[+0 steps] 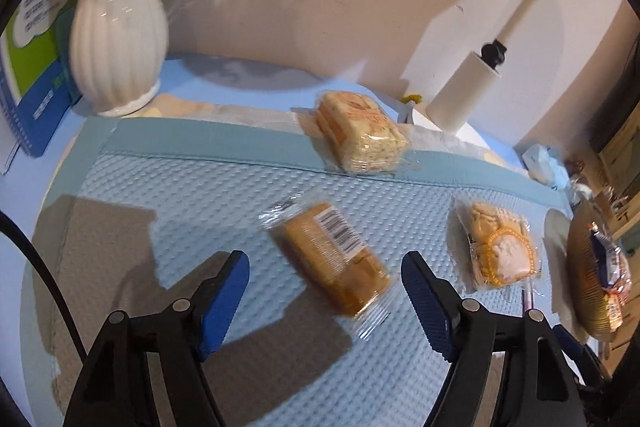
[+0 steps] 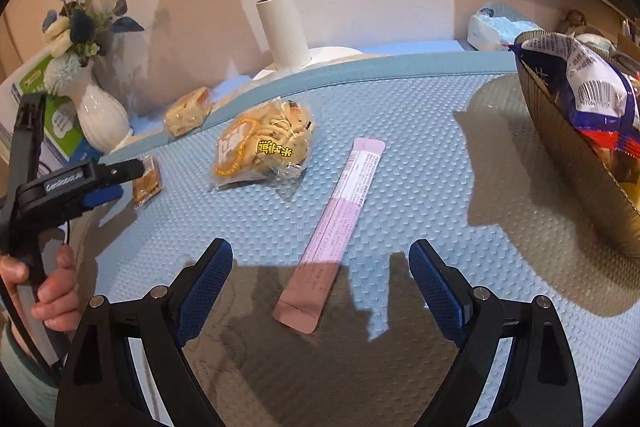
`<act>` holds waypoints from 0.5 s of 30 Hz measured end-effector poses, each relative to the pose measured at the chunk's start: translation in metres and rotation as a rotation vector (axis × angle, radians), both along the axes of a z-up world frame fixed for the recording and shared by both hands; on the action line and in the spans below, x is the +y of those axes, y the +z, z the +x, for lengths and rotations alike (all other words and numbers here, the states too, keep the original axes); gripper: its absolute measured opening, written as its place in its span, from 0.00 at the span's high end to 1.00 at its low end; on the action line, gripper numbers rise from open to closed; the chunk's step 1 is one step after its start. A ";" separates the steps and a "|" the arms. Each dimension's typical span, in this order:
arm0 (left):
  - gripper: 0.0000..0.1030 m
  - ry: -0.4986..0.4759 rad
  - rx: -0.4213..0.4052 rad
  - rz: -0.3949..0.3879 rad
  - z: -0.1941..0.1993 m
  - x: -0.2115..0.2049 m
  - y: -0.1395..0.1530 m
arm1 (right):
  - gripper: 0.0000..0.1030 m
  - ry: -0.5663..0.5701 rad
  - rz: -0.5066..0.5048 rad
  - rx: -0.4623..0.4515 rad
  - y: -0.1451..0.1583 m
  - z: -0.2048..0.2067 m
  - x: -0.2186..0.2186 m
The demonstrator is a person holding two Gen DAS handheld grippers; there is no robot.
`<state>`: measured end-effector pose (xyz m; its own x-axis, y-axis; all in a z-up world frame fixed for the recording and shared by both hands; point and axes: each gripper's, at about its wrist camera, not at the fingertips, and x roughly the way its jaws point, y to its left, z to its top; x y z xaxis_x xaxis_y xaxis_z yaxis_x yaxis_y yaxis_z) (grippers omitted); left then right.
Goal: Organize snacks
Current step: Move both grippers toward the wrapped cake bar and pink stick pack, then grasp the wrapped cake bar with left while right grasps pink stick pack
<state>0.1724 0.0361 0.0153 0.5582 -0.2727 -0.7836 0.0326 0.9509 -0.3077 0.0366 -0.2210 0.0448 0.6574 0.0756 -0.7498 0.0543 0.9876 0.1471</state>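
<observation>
Your brown cake packet (image 1: 334,259) lies on the blue mat (image 1: 160,195), just ahead of the left gripper (image 1: 324,291), whose jaws stand spread and empty to either side of it. It looks light and soft inside slick film, so pinch across its short width, gently. The pink stick sachet (image 2: 336,227) lies flat before the right gripper (image 2: 320,291), likewise released; being thin, it probably needs a low pinch across its width. The gold bowl (image 2: 580,163), far right, already holds a packet.
</observation>
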 end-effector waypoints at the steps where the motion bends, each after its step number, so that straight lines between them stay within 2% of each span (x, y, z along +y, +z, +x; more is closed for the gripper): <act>1: 0.26 0.001 0.004 0.005 0.002 -0.003 -0.001 | 0.12 0.008 -0.009 -0.001 0.000 0.000 0.003; 4: 0.26 0.016 0.004 0.029 0.009 -0.014 -0.004 | 0.12 0.022 -0.043 -0.005 -0.001 0.001 0.011; 9: 0.26 0.025 -0.004 0.128 0.016 -0.034 -0.009 | 0.12 0.033 -0.091 -0.003 -0.004 0.001 0.019; 12: 0.35 0.012 -0.019 0.178 0.014 -0.042 -0.011 | 0.12 0.021 -0.121 0.055 -0.013 0.010 0.022; 15: 0.37 0.007 -0.027 0.177 0.012 -0.041 -0.012 | 0.13 0.019 -0.129 0.090 -0.018 0.015 0.023</act>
<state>0.1847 -0.0046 0.0031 0.5813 -0.1278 -0.8036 0.0320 0.9904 -0.1343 0.0521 -0.1983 0.0266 0.5867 -0.0134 -0.8097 0.0432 0.9990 0.0147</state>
